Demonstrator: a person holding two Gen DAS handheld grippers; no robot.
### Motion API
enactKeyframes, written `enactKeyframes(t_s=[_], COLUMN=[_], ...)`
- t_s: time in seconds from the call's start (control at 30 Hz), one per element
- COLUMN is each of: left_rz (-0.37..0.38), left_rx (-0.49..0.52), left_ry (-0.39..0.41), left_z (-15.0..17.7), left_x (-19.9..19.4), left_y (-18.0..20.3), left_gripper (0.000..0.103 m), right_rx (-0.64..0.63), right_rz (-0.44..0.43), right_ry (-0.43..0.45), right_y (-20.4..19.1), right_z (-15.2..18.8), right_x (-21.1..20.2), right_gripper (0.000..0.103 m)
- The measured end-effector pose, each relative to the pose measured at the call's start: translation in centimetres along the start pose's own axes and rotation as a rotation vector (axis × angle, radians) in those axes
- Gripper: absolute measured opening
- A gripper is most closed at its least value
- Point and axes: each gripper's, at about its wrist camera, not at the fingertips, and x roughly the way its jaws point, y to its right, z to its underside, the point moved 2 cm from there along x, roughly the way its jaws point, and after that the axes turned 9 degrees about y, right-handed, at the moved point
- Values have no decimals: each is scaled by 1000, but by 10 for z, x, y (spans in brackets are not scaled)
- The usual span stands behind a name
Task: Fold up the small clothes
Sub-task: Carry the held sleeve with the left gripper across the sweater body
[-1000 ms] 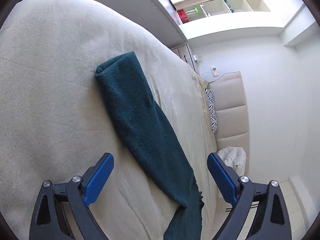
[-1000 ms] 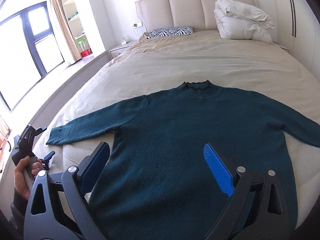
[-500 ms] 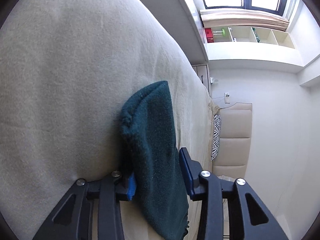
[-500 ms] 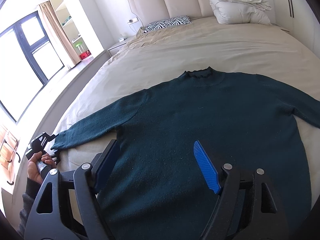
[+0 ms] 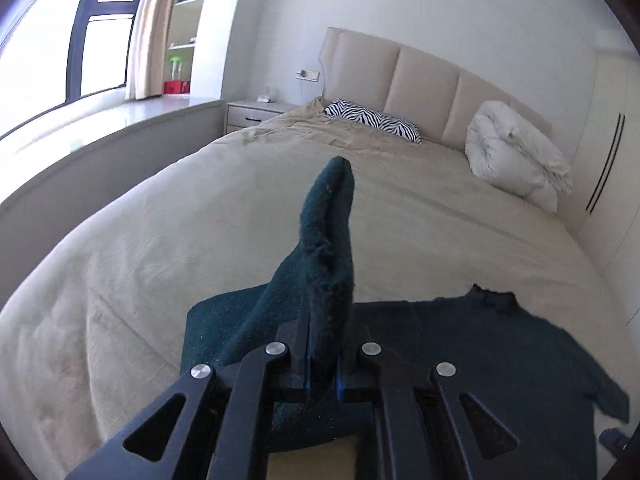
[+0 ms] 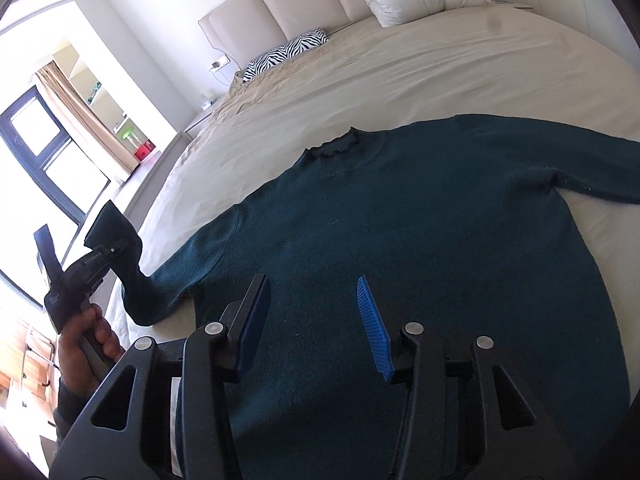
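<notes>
Across the left wrist view lies one beige bed (image 5: 140, 248) carrying one dark green sweater (image 5: 460, 344), one zebra pillow (image 5: 372, 118) and one folded white duvet (image 5: 516, 156). The left gripper (image 5: 322, 372) has its jaws pinching the sweater's sleeve (image 5: 328, 248), whose cuff stands up above the fingers. The gripper's black frame hides the sweater's lower edge, and the far sleeve is cut off at right. Half a second ago this sleeve lay flat on the bed between the closing jaws; now it is lifted.

From the right wrist view, the same single sweater (image 6: 400, 232) lies spread flat on the bed (image 6: 440, 72). The right gripper (image 6: 316, 320) hovers over its body, jaws spread, holding nothing. One hand (image 6: 86, 348) grips the left gripper (image 6: 108, 250), raised since the earlier frame. The right sleeve runs out of frame.
</notes>
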Motion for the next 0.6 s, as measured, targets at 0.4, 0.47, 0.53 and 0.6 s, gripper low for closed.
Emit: enactKeyframes(t_s=[0.4, 0.47, 0.53, 0.6], left_rz=[-74, -77, -76, -77], left_rx=[520, 529, 529, 523], left_ry=[-49, -52, -57, -52], left_z=[129, 136, 131, 128], left_x=[-11, -13, -8, -5], left_y=[107, 109, 107, 106], left_gripper=[11, 13, 13, 13], right_rx=[342, 381, 396, 400], right_rz=[-381, -436, -471, -502], right_ry=[-363, -427, -477, -532], right_y=[21, 6, -13, -30], right_z=[-22, -20, -16, -13], right_x=[144, 174, 199, 219], right_gripper=[46, 46, 46, 46])
